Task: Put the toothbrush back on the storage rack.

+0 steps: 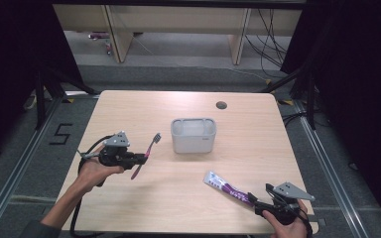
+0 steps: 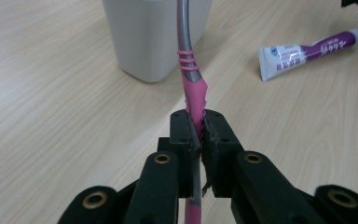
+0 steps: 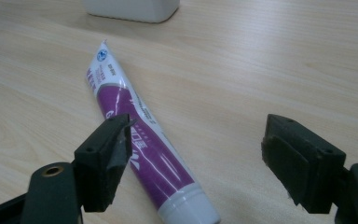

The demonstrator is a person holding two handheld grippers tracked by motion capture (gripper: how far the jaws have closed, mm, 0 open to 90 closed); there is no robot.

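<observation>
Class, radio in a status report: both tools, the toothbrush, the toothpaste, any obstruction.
Left tool shut on pink-and-grey toothbrush, lifted. Right tool open around purple-and-white toothpaste tube on table. Grey plastic holder unobstructed.

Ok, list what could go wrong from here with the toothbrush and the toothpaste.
The left claw pinches the toothbrush by its thin handle, so it may swivel or slip on the way to the grey holder. The right claw is open, with the toothpaste tube against one finger rather than centred, so closing could push the tube aside or squash it.
</observation>
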